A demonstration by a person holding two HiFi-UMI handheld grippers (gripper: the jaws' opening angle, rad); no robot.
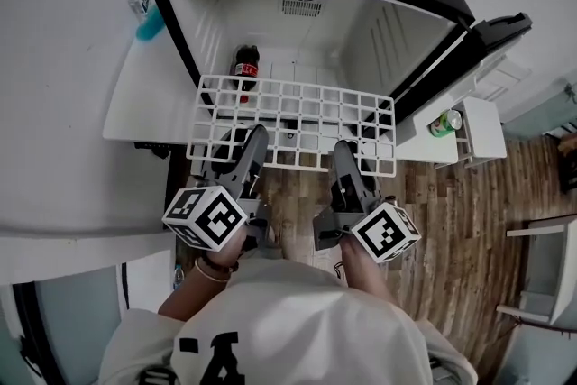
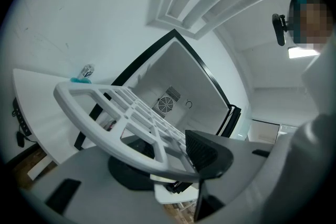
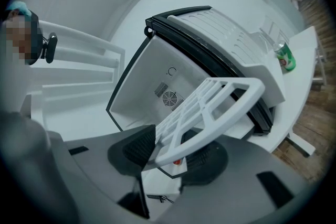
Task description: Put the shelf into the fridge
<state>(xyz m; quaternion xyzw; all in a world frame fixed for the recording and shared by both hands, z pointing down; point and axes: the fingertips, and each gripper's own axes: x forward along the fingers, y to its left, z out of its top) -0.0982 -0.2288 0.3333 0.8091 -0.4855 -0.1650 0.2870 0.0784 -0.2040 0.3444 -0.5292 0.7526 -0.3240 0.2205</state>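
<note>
Shelf (image 1: 293,123): white plastic lattice; left tongs (image 1: 253,141) and right tongs (image 1: 347,154) both clamp its rim.

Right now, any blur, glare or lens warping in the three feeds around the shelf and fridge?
Head view: sharp, evenly lit, no glare; the wide lens bows the fridge edges. Left gripper view: fisheye with black corners, shelf bars curve, close foreground slightly soft. Right gripper view: same fisheye warp, fridge interior bright but readable.

fridge (image 1: 379,36) interior open; bottle (image 1: 246,65) stands inside left
</note>
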